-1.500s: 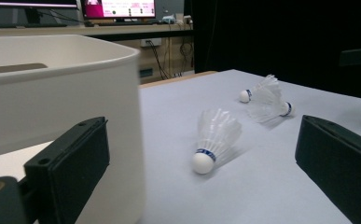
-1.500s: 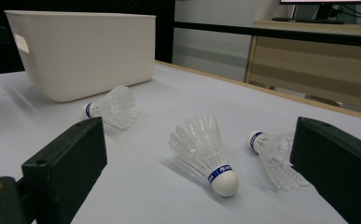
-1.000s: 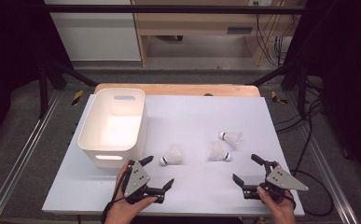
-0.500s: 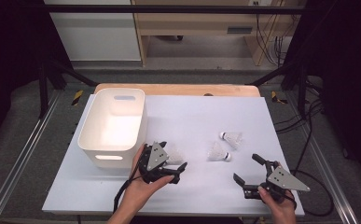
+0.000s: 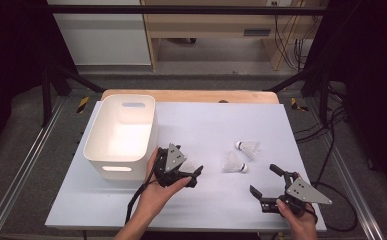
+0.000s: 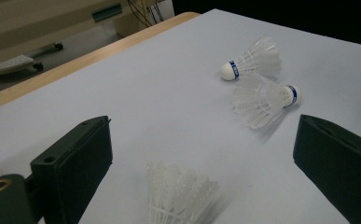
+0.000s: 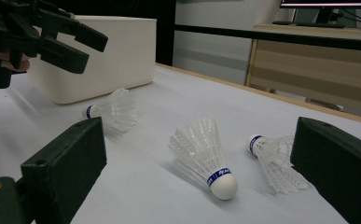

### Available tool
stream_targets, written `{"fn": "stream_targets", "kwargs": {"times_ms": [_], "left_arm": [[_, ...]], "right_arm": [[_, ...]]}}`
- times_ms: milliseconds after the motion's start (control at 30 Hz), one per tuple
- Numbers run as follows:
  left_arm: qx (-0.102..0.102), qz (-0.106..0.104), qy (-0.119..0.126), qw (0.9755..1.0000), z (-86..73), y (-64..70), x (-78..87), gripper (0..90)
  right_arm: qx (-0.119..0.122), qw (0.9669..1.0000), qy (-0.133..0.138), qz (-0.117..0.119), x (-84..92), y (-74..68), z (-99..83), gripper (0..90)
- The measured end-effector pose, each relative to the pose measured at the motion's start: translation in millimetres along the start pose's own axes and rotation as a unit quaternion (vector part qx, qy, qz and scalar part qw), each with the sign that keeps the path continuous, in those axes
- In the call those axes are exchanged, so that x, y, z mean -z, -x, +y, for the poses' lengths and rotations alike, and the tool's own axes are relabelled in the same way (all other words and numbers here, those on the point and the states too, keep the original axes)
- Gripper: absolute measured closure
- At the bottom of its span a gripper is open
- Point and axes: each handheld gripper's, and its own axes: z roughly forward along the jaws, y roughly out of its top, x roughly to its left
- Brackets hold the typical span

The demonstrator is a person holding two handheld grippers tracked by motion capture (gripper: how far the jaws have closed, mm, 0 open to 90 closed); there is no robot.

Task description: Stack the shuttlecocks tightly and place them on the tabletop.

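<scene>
Your left tool point(image 5: 190, 172) is released, its jaws spread to straddle the nearest shuttlecock point(image 6: 180, 196) lying on the desk point(image 5: 201, 125) between them. The white bin point(image 5: 122, 135) sits just beside. Your right tool point(image 5: 266, 186) rests released, well apart.

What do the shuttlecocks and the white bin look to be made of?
Shuttlecocks: translucent white skirts, probably feather or thin plastic; smooth rounded white tips with a blue band, cork or foam by the look. Bin: matte white moulded plastic, judging by its rounded corners and cut-out handles.
</scene>
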Motion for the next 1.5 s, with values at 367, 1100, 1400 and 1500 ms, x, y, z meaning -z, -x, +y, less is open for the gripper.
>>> {"fn": "stream_targets", "kwargs": {"times_ms": [367, 1100, 1400, 1500], "left_arm": [[0.016, 0.002, -0.037, 0.9992, -11.9, -2.8, -15.9, 5.9], [0.025, -0.008, -0.097, 0.9949, -39.7, -11.7, -35.1, 7.8], [0.022, -0.008, -0.103, 0.9944, -41.1, -8.1, -44.4, 7.5], [0.021, -0.006, -0.115, 0.9931, -43.0, -8.0, -47.6, 7.8]], "right_arm": [[0.002, 1.0000, -0.005, 0.001, 0.2, -1.0, -0.1, 4.1], [0.002, 1.0000, -0.007, 0.002, -0.9, -0.5, -0.4, 4.4], [0.002, 1.0000, -0.008, 0.003, -1.6, -0.6, -0.4, 4.5], [0.004, 1.0000, -0.007, 0.002, -1.0, -0.5, -0.3, 4.7]]}}
